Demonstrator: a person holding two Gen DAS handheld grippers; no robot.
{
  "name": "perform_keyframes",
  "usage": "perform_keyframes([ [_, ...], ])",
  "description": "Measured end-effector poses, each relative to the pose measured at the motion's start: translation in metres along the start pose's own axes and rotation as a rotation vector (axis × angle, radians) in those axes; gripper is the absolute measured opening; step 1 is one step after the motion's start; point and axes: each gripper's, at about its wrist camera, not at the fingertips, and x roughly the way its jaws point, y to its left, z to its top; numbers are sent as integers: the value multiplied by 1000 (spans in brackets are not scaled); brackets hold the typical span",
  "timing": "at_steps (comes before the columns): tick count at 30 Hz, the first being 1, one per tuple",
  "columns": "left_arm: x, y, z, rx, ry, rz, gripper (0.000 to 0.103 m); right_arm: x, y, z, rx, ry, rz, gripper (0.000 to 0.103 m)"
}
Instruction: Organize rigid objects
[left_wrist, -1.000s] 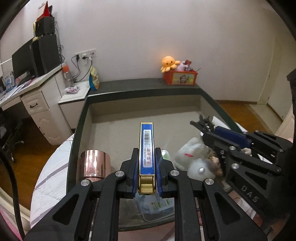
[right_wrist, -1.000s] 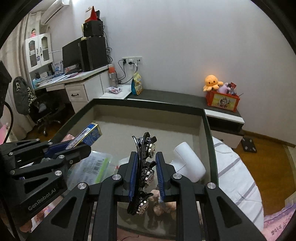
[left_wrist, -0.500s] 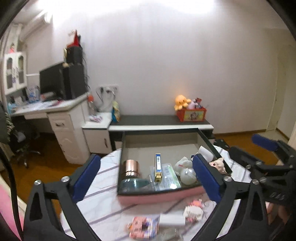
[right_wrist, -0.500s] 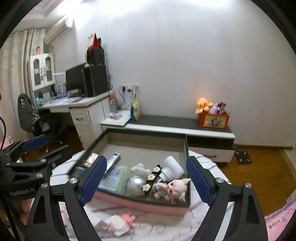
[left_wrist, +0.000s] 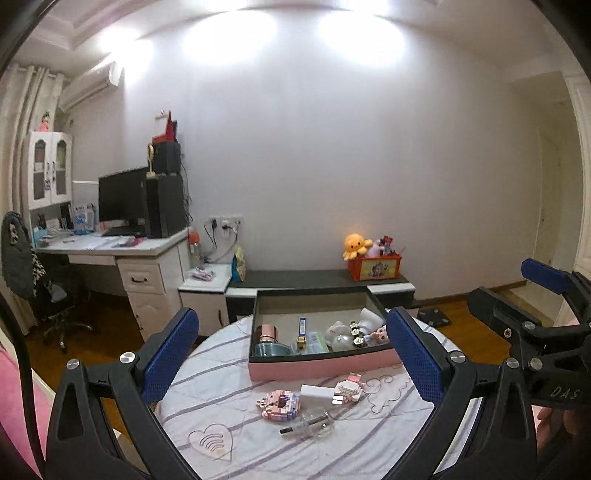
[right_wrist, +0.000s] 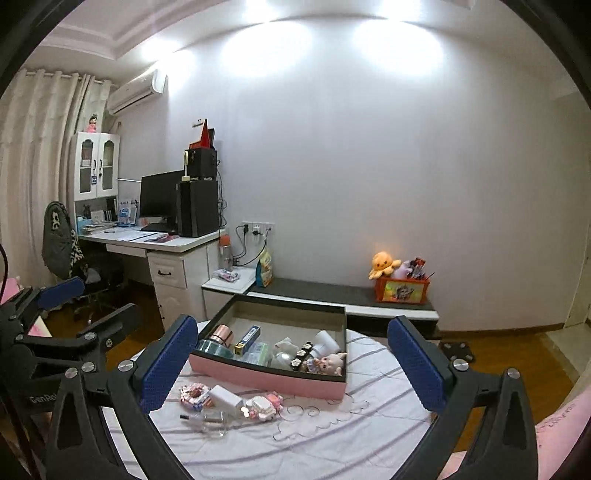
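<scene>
White round table (left_wrist: 229, 373) with striped cloth | pink box (left_wrist: 321, 363) of toys far ahead of both tongs | left tongs (left_wrist: 291, 354), right tongs (right_wrist: 291, 363) spread wide, empty | small toys (left_wrist: 279, 402) near front edge, bare cloth around.

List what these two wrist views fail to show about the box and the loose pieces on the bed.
- Pink box, left wrist view: the near wall hides the bottoms of the items inside.
- Blue carton, both views: its print is too small to read.
- Clear bottle, right wrist view: its contents are too faint to tell.
- Bed cover, both views: the near edge is hidden behind each gripper's frame.
</scene>
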Motion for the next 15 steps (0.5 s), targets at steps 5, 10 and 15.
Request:
perform_keyframes([
  [5, -39, -4, 4, 10, -72, 23, 103, -38, 7, 0, 1, -46, -22, 103],
  [10, -68, -9, 5, 21, -121, 34, 103, -70, 10, 0, 9, -87, -32, 103],
  [15, -81, -10, 5, 26, -145, 47, 103, -86, 13, 0, 12, -110, -31, 103],
])
